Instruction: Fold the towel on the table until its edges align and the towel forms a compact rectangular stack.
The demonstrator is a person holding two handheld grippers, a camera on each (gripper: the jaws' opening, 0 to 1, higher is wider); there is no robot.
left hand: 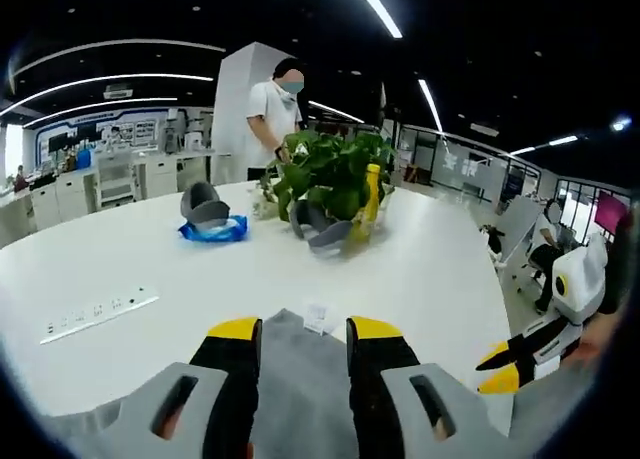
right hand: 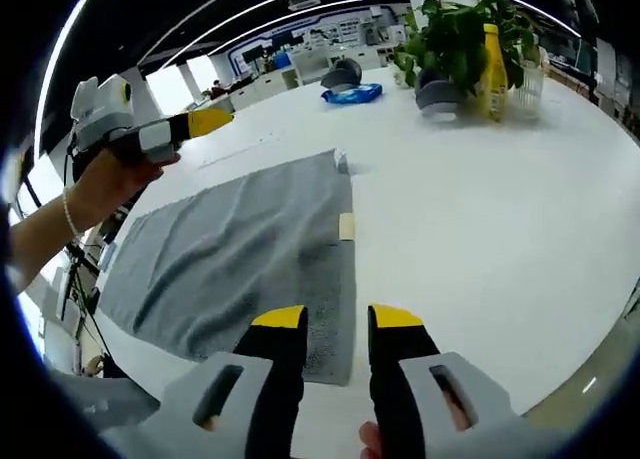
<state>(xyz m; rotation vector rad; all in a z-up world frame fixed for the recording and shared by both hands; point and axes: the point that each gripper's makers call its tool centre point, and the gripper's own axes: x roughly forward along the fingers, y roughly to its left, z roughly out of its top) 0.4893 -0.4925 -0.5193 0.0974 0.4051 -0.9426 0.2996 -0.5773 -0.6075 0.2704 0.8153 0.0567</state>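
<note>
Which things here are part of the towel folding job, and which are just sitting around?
For the job: grey towel, left gripper, right gripper, white table.

Lying about: potted plant, yellow bottle, blue bag, grey headsets, power strip.

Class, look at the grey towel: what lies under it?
The grey towel lies spread flat on the white table, which shows bare around it. A small tan label sits at its edge. Whatever the cloth covers stays hidden.
</note>
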